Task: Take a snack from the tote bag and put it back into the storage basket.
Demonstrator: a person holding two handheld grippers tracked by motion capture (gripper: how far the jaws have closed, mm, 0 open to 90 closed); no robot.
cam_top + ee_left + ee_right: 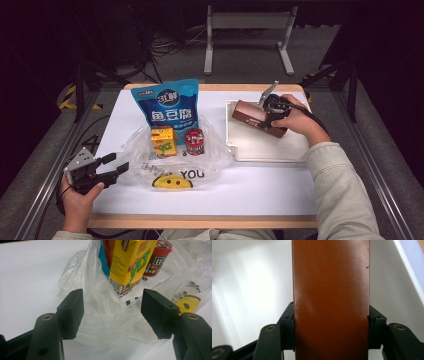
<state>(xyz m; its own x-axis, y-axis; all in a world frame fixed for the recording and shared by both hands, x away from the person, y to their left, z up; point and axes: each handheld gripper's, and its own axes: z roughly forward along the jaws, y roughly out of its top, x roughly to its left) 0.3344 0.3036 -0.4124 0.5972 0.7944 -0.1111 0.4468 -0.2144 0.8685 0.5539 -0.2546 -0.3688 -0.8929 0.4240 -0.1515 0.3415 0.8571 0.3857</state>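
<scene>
Here: white table (260,192), dark room; right tool (270,111) grips brown box (257,118) over tray (265,147); left tool (117,166) open.

The high view looks forward and down from above the person's side, taking in the whole white surface (260,190) at a distance. The left gripper view rides on the left tool (112,167) at the surface's near left corner, low and close, facing the clear plastic bag (105,322), the yellow carton (130,262) and the red tub (158,257); the high view shares these. The right gripper view sits very close behind the brown box (332,295), looking along it into the white tray (242,290), both also seen from above.
</scene>
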